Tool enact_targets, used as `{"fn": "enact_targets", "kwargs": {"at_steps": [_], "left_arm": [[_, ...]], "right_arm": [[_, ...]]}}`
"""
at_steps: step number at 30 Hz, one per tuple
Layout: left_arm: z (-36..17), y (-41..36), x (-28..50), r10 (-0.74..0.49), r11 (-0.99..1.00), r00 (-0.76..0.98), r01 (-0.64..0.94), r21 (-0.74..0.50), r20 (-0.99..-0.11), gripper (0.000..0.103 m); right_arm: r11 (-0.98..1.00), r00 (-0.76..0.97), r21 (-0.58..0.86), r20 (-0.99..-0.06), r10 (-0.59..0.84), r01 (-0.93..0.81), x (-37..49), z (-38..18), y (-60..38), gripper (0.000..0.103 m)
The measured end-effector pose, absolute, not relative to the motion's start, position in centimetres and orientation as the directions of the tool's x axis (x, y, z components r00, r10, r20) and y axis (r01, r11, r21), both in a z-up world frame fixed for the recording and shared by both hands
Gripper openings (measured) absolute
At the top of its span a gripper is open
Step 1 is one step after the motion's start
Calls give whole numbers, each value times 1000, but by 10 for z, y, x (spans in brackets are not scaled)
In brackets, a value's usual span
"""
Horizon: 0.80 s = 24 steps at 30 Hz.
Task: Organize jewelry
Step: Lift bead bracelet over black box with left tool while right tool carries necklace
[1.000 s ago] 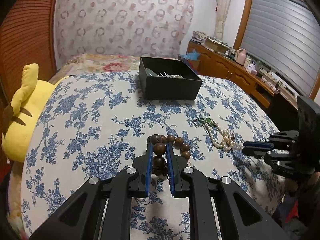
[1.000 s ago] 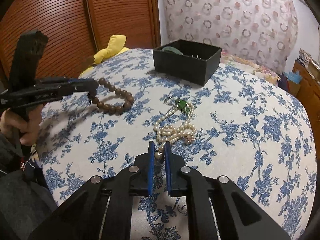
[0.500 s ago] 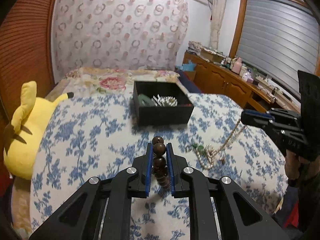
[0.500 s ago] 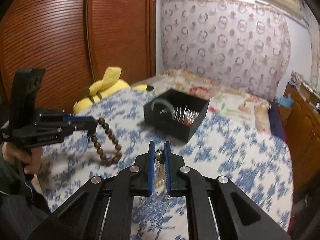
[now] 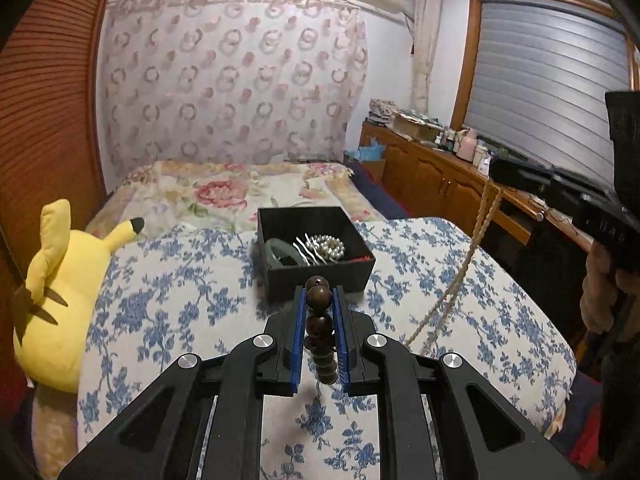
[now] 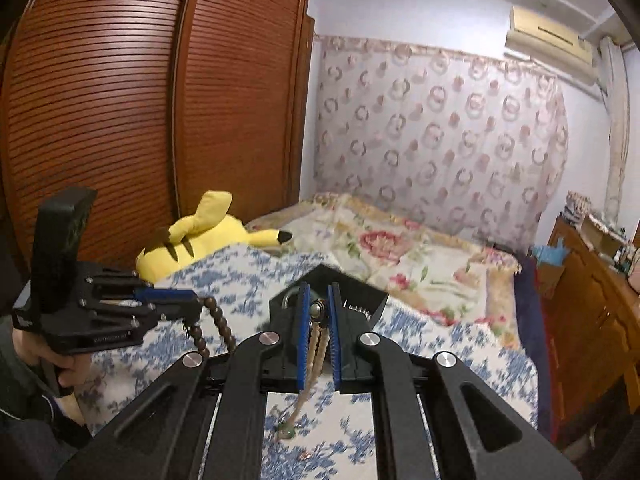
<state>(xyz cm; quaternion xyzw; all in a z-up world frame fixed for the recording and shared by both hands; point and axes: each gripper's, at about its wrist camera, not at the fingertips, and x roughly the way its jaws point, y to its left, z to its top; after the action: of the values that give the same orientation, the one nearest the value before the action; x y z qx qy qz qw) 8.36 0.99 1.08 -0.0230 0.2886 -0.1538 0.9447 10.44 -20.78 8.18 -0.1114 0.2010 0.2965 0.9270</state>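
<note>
Blue-flowered cloth covers the table [image 5: 168, 320], with a black box [image 5: 316, 264] on it holding pearls and a green bangle. Lettering on both tools is too blurred to read. Left gripper [image 5: 319, 300] fingers are clenched on a brown bead bracelet [image 5: 320, 324] dangling below. Right gripper [image 6: 319, 312] fingers pinch a pearl necklace [image 6: 310, 360]; its hanging green pendant is blurred.

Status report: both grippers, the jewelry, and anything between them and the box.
Left gripper shut on wooden bead bracelet. Right gripper shut on pearl necklace, hanging clear. Black box ahead, open, already holding pieces. Nothing in the way.
</note>
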Motion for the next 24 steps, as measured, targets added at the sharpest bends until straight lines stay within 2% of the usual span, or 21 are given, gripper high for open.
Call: {"fn": "enact_targets", "kwargs": {"at_steps": [15, 18, 22, 24], "left_arm": [[24, 7, 84, -306, 951, 804, 281, -128, -510, 12], [24, 7, 84, -307, 951, 804, 281, -129, -510, 12], [23, 7, 83, -306, 951, 802, 279, -130, -513, 12], [22, 7, 83, -304, 952, 802, 276, -132, -514, 12]], "right_arm": [[809, 779, -102, -363, 511, -578, 109, 122, -212, 10], [803, 757, -105, -422, 498, -587, 114, 108, -205, 10], [786, 697, -130, -564, 442, -604, 127, 57, -188, 10], [783, 684, -128, -585, 436, -609, 128, 43, -184, 10]]}}
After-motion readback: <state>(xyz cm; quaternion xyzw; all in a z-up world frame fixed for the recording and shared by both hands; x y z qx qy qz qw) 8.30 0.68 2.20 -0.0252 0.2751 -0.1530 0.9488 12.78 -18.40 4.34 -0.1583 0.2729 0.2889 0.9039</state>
